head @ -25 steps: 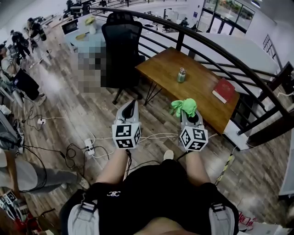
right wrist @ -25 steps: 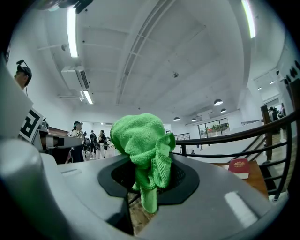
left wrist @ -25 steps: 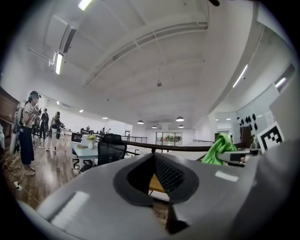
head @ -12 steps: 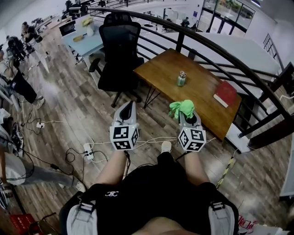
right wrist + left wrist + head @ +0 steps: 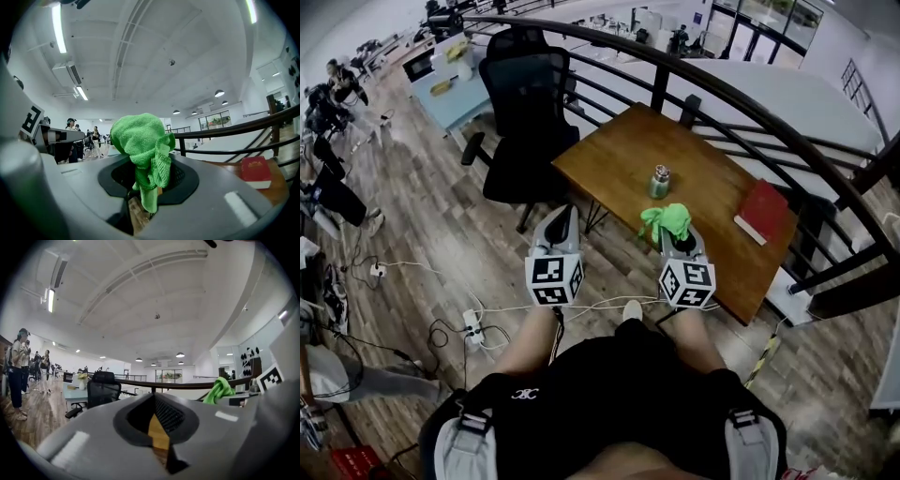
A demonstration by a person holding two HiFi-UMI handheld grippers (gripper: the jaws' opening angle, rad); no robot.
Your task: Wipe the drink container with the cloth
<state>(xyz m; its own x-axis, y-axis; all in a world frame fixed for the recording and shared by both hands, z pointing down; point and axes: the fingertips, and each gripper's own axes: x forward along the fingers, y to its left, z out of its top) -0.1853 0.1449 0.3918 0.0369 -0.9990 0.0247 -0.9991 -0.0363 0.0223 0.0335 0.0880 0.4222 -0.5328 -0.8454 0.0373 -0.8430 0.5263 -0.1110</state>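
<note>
Cloth pickup done, wiping not started. My right claw (image 5: 677, 236) is clenched on the crumpled green microfibre cloth (image 5: 667, 220), which bunches up above the jaws in the right gripper view. My left claw (image 5: 565, 216) is clamped shut with nothing in it, held up level beside the right one. The small green-and-metal drink container (image 5: 659, 182) stands upright on the brown wooden table (image 5: 605, 150), untouched, ahead of the cloth and apart from it. Left to do: reach it, probably steady it with the left, and rub.

Versus a second ago: table and container sit closer to my claws, so I'm closing in. Both grips unchanged.
</note>
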